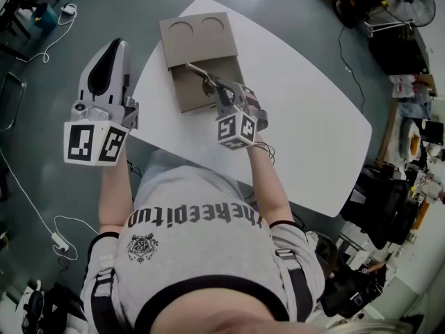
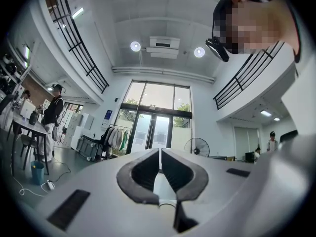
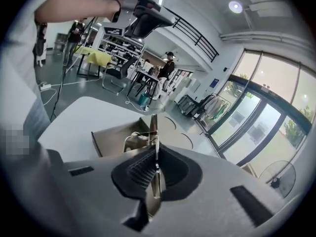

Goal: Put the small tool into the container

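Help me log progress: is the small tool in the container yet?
Not yet: right gripper clamps the small tool, held over the container.

white table (image 1: 306, 117) on grey floor (image 1: 278, 5), tall glass doors (image 2: 153, 130) beyond

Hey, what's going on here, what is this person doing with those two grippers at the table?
A person stands at a white table with a gripper in each hand. The right gripper is shut on a thin metal tool, which sticks out past its jaws over the open compartment of the brown container. The tool has not been let go yet. The left gripper is held off to the side of the table, jaws together with nothing between them.
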